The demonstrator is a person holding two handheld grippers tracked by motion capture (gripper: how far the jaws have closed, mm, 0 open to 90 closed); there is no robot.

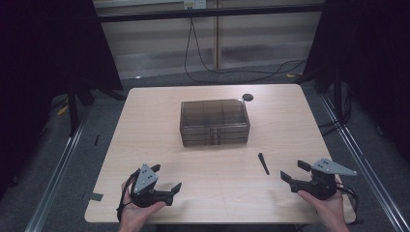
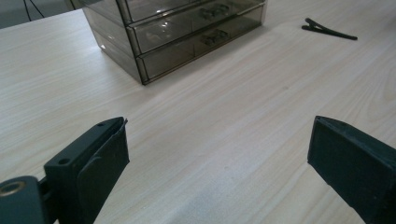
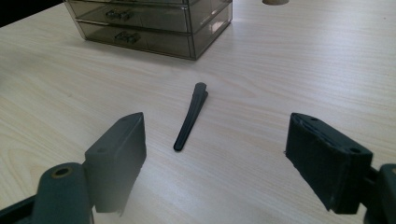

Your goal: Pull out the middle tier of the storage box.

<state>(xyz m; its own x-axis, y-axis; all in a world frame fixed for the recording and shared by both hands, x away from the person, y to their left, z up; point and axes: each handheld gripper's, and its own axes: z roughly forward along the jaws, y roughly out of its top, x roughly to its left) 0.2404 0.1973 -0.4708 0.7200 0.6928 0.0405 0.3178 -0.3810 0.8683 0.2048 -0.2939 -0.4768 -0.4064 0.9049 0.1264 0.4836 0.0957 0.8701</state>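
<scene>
- The right hand-held gripper [image 1: 294, 171], jaws apart, rests at the bench's [image 1: 145, 125] five o'clock corner.
- The black hair clip [image 1: 263, 163] lies just beside it, at its ten o'clock.
- The left hand-held gripper [image 1: 166, 178], jaws apart, sits at seven o'clock.

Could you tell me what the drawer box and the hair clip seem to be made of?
Drawer box: likely smoke-tinted clear plastic, glossy; its drawers and handles show through the walls. Hair clip: black and slim with a slight sheen; plastic or coated metal, cannot tell which.
</scene>
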